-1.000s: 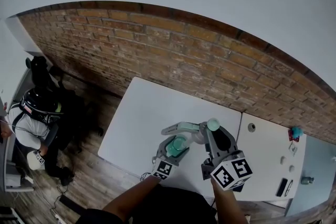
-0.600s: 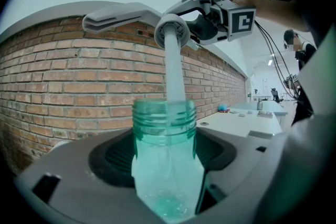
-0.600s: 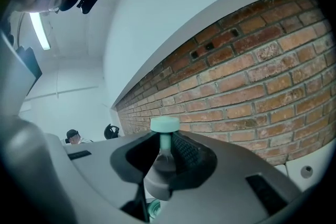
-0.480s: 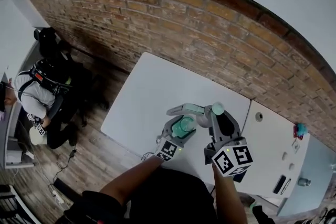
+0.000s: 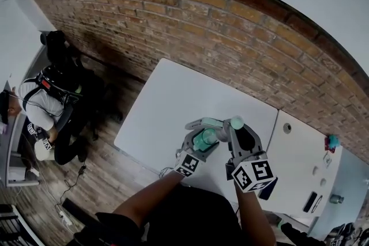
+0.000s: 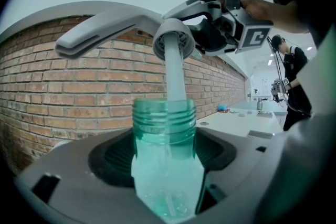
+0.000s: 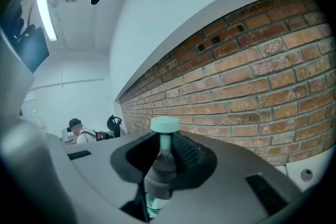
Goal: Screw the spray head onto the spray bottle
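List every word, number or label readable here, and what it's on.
No readable text anywhere.
Cubes on left gripper and right gripper: square patterns only.
The bottle and spray head: no label seen.
Small things on the far table: too small to read.

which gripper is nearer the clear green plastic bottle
Left: the left gripper is clamped on the green bottle; the right gripper holds the grey spray head above its neck.

The ribbed plastic spray bottle is translucent teal, the trigger spray head pale grey with a mint-green tip, the tabletop white, the brick wall red-brown.
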{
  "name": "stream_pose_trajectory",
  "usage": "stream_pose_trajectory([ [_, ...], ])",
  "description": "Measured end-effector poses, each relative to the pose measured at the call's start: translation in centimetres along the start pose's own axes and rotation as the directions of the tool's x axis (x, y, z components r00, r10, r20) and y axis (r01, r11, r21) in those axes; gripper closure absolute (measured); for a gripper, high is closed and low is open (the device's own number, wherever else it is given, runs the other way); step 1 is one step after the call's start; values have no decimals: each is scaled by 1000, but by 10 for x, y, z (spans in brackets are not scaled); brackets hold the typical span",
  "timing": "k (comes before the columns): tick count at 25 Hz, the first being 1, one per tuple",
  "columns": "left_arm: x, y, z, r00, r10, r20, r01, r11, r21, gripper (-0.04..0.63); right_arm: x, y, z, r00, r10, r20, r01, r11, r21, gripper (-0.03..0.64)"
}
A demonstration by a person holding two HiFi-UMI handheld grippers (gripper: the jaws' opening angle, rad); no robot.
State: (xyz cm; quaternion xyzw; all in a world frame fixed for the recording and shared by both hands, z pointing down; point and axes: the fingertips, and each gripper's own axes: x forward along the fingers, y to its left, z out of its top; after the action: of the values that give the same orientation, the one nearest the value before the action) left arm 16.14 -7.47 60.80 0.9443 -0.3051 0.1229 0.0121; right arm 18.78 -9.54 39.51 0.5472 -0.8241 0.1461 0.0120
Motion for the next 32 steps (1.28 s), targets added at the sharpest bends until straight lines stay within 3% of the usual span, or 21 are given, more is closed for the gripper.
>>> stream_pose_trajectory([
  [15,1,0,-1,1000,-6,18,6,1000,4,273,12,13,-50,999,10,-42,-12,999,-35,548],
  [24,0,-5,2,998,-65,13,65,998,13,272,20,22,-85,996,50,-79,-58,994,-97,548],
  [32,-2,-7,0,998,-64,22,64,998,20,272,18,23,-95,996,92,-10,-93,983,-159,546],
])
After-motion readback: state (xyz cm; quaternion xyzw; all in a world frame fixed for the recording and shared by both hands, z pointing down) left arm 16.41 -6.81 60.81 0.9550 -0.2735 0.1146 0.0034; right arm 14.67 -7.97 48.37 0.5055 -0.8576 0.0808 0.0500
